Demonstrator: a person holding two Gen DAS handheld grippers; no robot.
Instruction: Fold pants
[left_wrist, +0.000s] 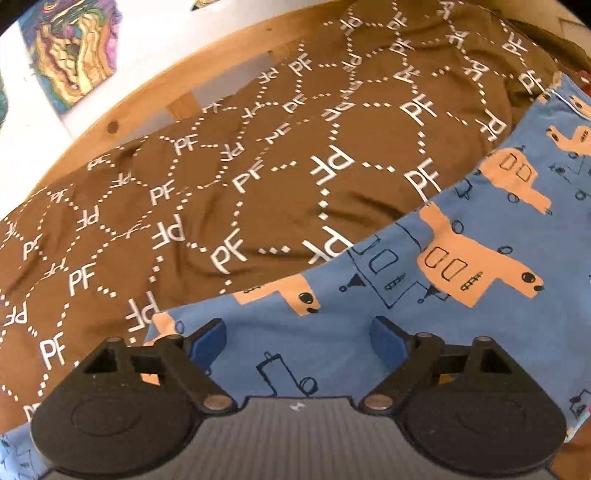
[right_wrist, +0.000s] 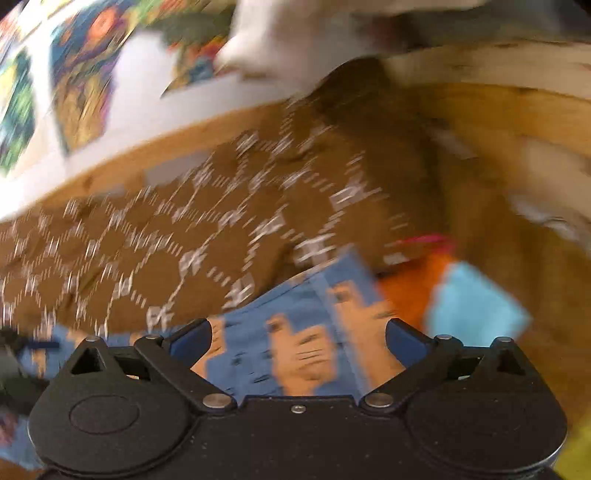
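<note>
1. Left wrist view, gripper: the left gripper (left_wrist: 297, 341) sits at the near edge, jaws released and spread wide, blue pads (left_wrist: 208, 341) showing at the inner tips. Nothing is clamped between them; fabric lies under the gap.
2. Left wrist view, task item: the pants (left_wrist: 461, 258), blue cloth printed with peach-orange vehicle shapes and dark line drawings, lie flat in a band from the near left to the far right. One long edge runs diagonally across the bedspread.
3. Left wrist view, support: a brown bedspread (left_wrist: 221, 177) with white "PF" letters and dotted hexagon lines covers the bed, lightly creased. A wooden bed frame (left_wrist: 147, 96) borders it on the far left.
4. Left wrist view, background: a white wall carries a multicoloured painting (left_wrist: 70, 48) at far left.
5. Right wrist view, gripper: the right gripper (right_wrist: 299, 343) is at the near edge, jaws released at full spread, holding nothing. The picture is heavily motion-blurred.
6. Right wrist view, task item: the pants lie beneath and just beyond the jaws, one end reaching toward the centre right.
7. Right wrist view, neighbours: an orange cloth (right_wrist: 417, 284) and a light blue cloth (right_wrist: 476, 306) lie just right of the pants; whether they touch cannot be told.
</note>
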